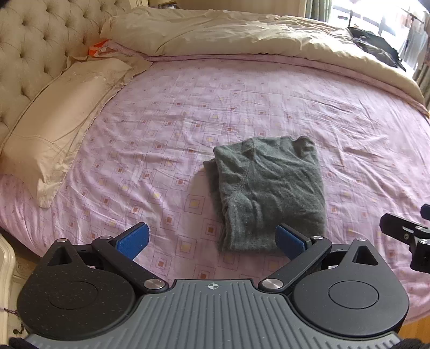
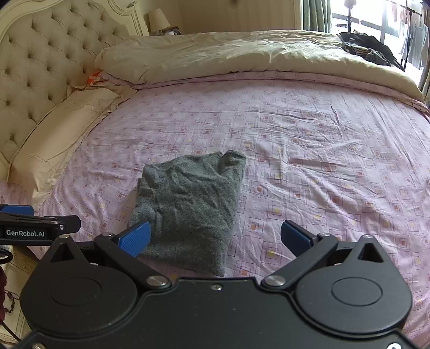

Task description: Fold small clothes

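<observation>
Our folded grey knitted garment (image 1: 271, 193) lies on the pink patterned bed sheet (image 1: 349, 139), long axis running away from us. Both claws, left claw (image 1: 212, 239) and right claw (image 2: 215, 239), are released and empty; its near edge sits between them.

Count from my two cameras:
- 1 grey sweater (image 1: 268, 193), folded, on the sheet.
- 2 grippers, mine: left gripper (image 1: 212, 239), right gripper (image 2: 215, 237). 2 blue pads (image 1: 133, 239) each, 4 total, all spread wide, nothing between them.
- 1 bed sheet (image 1: 242, 107), pink with squares.
- 1 pillow (image 1: 61, 126), cream, by the headboard (image 1: 29, 45) (1, tufted).
- 1 duvet (image 1: 228, 32), cream, bunched along the far side.
- 1 orange item (image 1: 98, 48) behind the pillow, can't identify.
- 1 lamp (image 2: 158, 18).
- 1 dark clothes pile (image 2: 368, 51), item count unclear.
</observation>
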A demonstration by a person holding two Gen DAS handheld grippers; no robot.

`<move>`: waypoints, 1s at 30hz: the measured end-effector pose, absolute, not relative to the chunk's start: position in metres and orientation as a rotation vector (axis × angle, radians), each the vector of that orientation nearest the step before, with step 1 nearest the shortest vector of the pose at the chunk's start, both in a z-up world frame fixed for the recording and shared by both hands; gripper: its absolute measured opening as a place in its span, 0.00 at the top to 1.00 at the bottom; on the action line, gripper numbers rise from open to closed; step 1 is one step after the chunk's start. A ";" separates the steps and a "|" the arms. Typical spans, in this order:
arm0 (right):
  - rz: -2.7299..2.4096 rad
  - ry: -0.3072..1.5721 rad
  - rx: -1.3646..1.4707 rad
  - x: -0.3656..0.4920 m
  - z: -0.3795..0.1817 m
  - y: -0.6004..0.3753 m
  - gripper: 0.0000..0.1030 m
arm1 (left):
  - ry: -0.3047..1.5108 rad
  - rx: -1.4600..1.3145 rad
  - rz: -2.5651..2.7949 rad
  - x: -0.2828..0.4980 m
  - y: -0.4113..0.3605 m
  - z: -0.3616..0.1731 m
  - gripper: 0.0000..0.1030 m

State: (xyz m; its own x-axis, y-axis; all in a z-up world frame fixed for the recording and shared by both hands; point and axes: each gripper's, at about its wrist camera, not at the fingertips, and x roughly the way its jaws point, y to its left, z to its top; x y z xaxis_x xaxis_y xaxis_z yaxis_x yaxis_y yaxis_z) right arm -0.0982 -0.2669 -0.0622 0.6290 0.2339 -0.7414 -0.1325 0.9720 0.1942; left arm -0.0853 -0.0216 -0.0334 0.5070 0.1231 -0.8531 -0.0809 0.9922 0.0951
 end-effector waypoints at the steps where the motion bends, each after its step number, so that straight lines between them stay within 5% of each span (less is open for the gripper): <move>1: 0.213 0.860 0.123 -0.100 -0.060 -0.266 0.01 | 1.031 0.053 0.117 -0.087 -0.023 -0.034 0.02; 30: 0.174 0.944 0.132 -0.099 -0.060 -0.276 0.01 | 1.103 -0.033 0.084 -0.099 -0.034 -0.044 0.02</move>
